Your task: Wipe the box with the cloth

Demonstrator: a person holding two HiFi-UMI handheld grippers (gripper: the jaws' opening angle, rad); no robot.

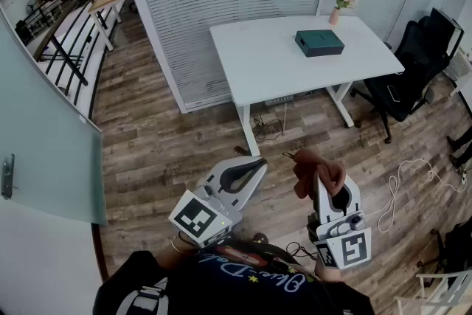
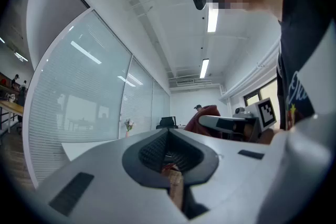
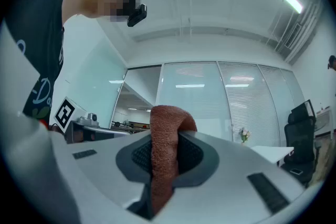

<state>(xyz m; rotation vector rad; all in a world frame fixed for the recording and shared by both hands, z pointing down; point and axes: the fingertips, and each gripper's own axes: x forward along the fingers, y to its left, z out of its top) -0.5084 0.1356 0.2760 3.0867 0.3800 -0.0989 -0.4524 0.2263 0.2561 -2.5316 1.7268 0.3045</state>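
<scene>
R gripper (image 3: 167, 140): jaws clamped on the cloth (image 1: 317, 167), a rust-brown knit. One fold bulges up past the jaw tips; the rest hangs down btwn the jaws. L gripper (image 2: 168, 136): jaws closed tip to tip, nothing btwn them. Both grippers are side by side, close to the person's body, above the wood floor (image 1: 169, 144) and well apart from the table (image 1: 251, 74). The cloth touches only the R gripper.

Box (image 1: 319, 42): dark teal, flat on the white tabletop, in the right half. It sits nearer the far edge than the near edge, clear of the right edge. A small vase w/ flowers (image 1: 341, 5) stands at the far edge near the far right corner, just beyond the box, not touching it. A black office chair (image 1: 417, 66) is beside the table's right edge.
</scene>
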